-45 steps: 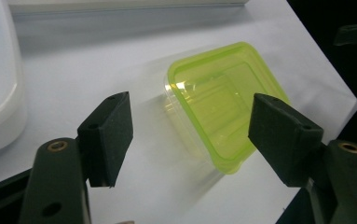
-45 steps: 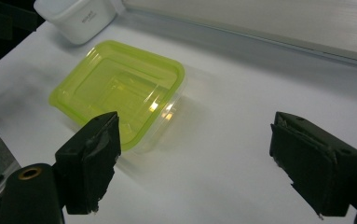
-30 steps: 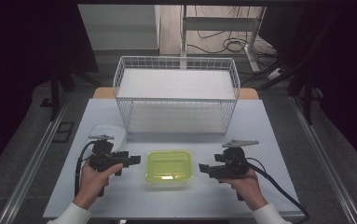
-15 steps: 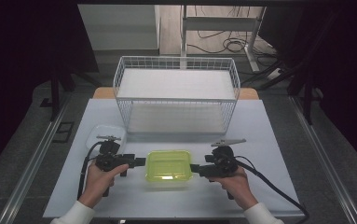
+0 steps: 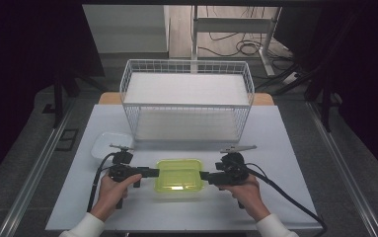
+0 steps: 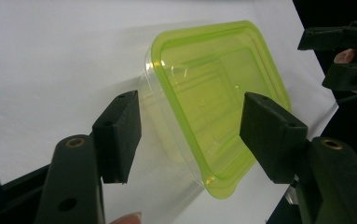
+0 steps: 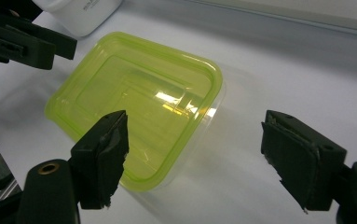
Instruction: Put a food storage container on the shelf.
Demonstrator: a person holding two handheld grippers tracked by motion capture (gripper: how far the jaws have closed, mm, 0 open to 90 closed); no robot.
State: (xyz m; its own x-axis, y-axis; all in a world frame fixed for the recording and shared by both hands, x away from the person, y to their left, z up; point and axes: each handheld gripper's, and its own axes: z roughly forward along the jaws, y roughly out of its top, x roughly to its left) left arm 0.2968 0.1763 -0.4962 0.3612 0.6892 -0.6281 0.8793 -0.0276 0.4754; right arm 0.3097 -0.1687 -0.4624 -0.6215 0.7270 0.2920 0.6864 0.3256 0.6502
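While both hands rest low in the high view, the scene reads from left to right as follows. At lower left of centre, the left gripper point(image 5: 153, 172) points at the left end of the box point(image 5: 179, 173); its jaws have just been closing yet stand apart, with the box's near corner between them and no pad pressing on it. A green lid point(image 6: 218, 100) covers the clear box, which sits on the white table point(image 5: 285, 148) at lower centre. Right of it, the right gripper point(image 5: 204, 176) faces the box's right end, its jaws also just closing, apart, holding nothing. Behind stands a wire basket point(image 5: 186, 98); a white dish point(image 5: 108, 144) lies at left.
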